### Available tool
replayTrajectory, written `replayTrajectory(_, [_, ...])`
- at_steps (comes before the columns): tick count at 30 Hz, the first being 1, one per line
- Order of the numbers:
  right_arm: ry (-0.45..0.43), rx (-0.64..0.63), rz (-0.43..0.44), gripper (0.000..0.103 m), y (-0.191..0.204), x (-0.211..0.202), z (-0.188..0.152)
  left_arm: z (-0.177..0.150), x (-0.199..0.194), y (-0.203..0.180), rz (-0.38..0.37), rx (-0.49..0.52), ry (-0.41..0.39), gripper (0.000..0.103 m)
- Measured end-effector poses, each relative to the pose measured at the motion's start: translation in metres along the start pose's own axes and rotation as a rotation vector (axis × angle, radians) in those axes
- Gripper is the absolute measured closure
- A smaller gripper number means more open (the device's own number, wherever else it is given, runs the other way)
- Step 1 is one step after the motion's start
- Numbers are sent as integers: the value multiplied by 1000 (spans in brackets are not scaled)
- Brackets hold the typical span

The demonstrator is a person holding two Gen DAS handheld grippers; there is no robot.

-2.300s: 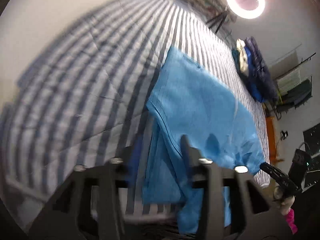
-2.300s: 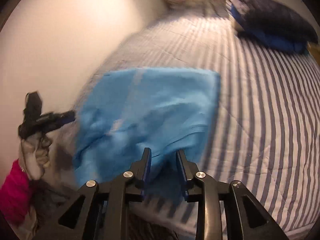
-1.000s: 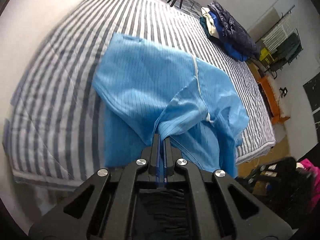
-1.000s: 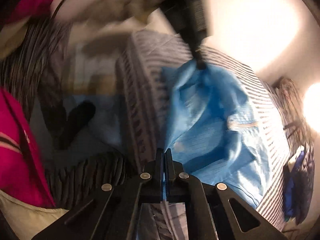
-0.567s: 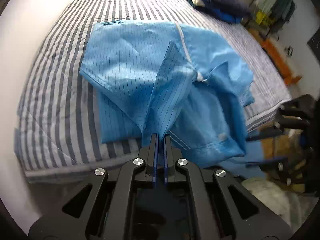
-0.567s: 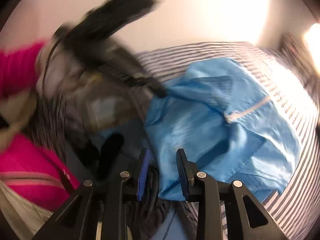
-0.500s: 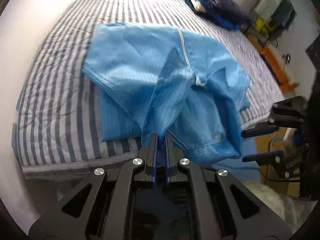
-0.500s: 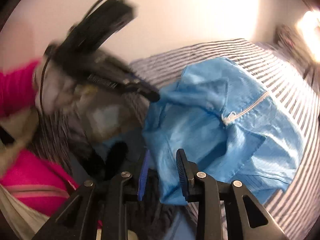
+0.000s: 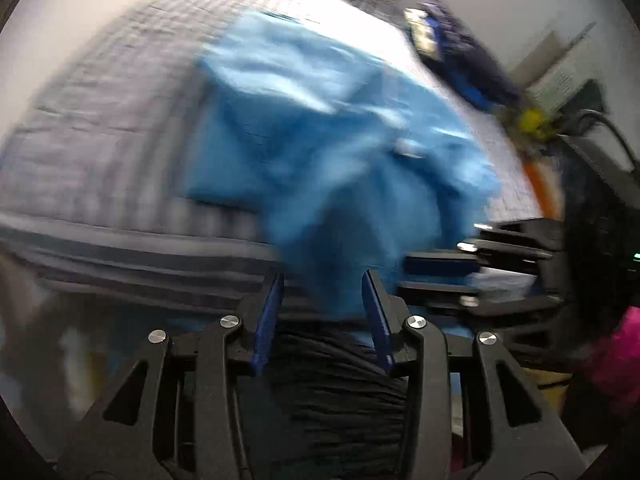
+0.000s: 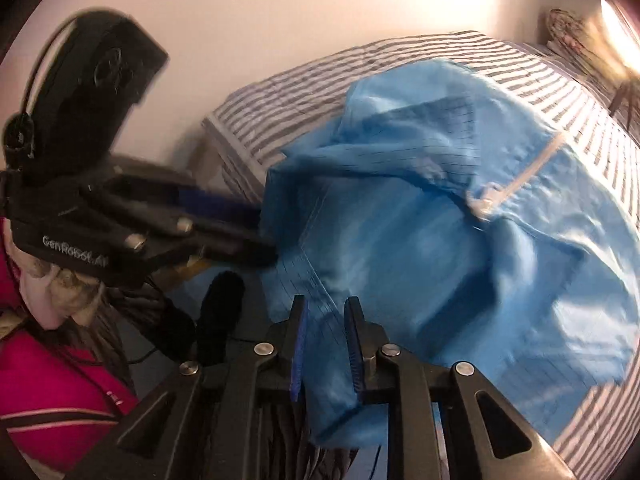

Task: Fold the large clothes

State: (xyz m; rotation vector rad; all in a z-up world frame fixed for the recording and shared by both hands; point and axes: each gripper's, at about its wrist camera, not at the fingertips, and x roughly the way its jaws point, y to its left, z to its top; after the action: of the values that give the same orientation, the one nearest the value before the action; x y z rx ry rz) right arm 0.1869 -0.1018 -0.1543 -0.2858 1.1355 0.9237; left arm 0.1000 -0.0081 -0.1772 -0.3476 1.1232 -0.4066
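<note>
A large light-blue garment (image 10: 420,208) with a white zip lies crumpled on the striped bed (image 10: 520,68), and its near edge hangs over the bed's side. My right gripper (image 10: 326,320) points down at that hanging edge. Its jaws are closing with blue cloth between them, and a gap still shows at the pads. My left gripper (image 9: 324,292) is opening with the garment's lower fold (image 9: 332,248) loose between its fingertips. From the right wrist view the left gripper (image 10: 260,228) sits at the garment's left edge. The left wrist view is blurred.
A pile of dark and blue clothes (image 9: 460,60) lies at the bed's far side. A pale wall (image 10: 280,8) runs along the bed. A person's pink sleeve (image 10: 48,400) and dark cables (image 10: 176,332) are beside the bed's near edge. A tripod (image 10: 624,92) stands at the back.
The left gripper's jaws have parted and released the fold they pinched. The garment has slumped onto the bed's edge. The right gripper opened, rolled and now narrows around the hanging hem.
</note>
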Motion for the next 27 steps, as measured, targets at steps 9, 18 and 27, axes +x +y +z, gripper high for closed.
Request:
replayTrajectory(9, [-193,450,-42,65,-80,-80,-58,13,-35,23,20,-75,-64,62])
replayTrajectory(18, [-247,722,-61,52,-145,-78,-71,86,-53,60,91,-125,-162,38])
replayTrajectory(27, [-289,873,61,88,-184,-69,-85,156,10,131,9,-363,-100,66])
